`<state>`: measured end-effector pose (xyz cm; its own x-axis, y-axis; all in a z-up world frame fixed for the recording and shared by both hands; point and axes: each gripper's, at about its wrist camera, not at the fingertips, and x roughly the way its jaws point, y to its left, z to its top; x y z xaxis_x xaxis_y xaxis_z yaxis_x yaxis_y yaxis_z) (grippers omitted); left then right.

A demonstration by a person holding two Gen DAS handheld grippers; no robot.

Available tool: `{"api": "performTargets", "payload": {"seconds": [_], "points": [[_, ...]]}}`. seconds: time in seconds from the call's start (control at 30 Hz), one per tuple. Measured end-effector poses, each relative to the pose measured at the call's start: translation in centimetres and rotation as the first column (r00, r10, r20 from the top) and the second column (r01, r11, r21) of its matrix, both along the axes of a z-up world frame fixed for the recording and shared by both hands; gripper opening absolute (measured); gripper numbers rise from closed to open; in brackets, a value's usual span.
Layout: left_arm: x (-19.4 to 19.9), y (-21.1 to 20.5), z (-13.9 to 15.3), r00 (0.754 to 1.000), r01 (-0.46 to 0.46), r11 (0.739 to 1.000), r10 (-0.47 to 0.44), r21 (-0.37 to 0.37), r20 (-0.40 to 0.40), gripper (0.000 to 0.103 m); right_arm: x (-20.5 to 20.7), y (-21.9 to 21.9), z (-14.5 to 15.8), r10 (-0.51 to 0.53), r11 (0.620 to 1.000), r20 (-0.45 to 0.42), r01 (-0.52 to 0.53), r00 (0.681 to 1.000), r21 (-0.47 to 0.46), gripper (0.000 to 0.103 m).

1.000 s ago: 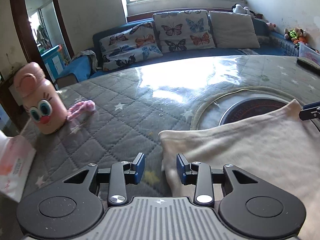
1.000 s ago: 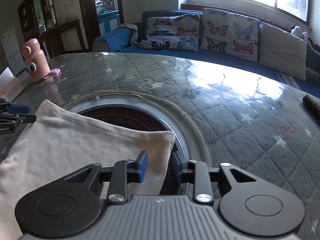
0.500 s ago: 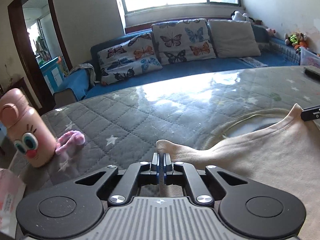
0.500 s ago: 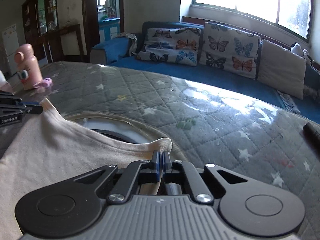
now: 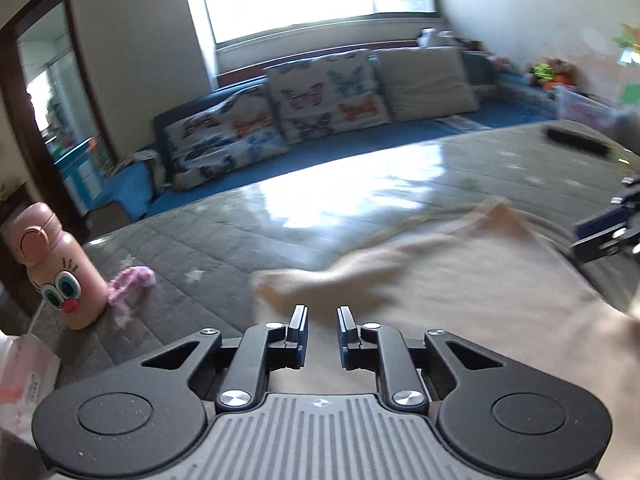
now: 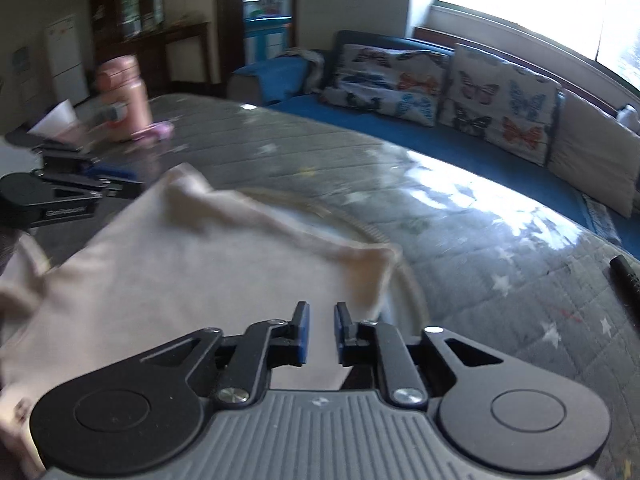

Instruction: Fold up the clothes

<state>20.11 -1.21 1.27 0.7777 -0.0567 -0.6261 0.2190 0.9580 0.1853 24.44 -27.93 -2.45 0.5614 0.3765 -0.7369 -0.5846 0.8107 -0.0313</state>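
Note:
A beige garment [image 5: 460, 292] lies blurred on the grey quilted table [image 5: 192, 240]. My left gripper [image 5: 322, 320] hovers just short of the garment's left corner [image 5: 280, 284]. Its jaws are opening, and nothing is pinched between the pads; cloth only shows beneath the gap. In the right wrist view the same garment [image 6: 180, 280] spreads to the left. My right gripper [image 6: 322, 316] sits just behind the right corner [image 6: 372, 268], jaws opening, with the pads free of the cloth. Each gripper shows in the other view: the right one [image 5: 604, 232] and the left one [image 6: 72, 196].
A pink bottle with a cartoon face [image 5: 56, 268] and a pink strap [image 5: 132, 280] stand at the table's left, beside a white packet [image 5: 24, 372]. A black remote [image 6: 626, 280] lies at the right. A round ring [image 6: 360, 232] shows under the garment. A blue sofa [image 5: 320, 96] lies beyond.
Both grippers went from open around the garment's far corners to shut on them, lifting them. Now both jaws have parted, the corners have dropped free, and the grippers have drawn back and up.

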Motion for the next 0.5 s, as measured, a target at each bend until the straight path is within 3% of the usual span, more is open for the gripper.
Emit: {"api": "performTargets", "payload": {"seconds": [0.23,0.5], "points": [[-8.6,-4.3,-1.8,0.988,0.154,0.988,-0.154,-0.004,-0.009,0.019,-8.3,1.2,-0.9,0.142,0.988,-0.050,-0.145,0.989,-0.050,0.027],[-13.9,-6.2,-4.2,0.985,0.173,0.985,-0.173,0.007,-0.003,0.019,-15.5,0.5,-3.0,0.163,0.983,0.025,-0.160,0.986,-0.086,0.026]]}}
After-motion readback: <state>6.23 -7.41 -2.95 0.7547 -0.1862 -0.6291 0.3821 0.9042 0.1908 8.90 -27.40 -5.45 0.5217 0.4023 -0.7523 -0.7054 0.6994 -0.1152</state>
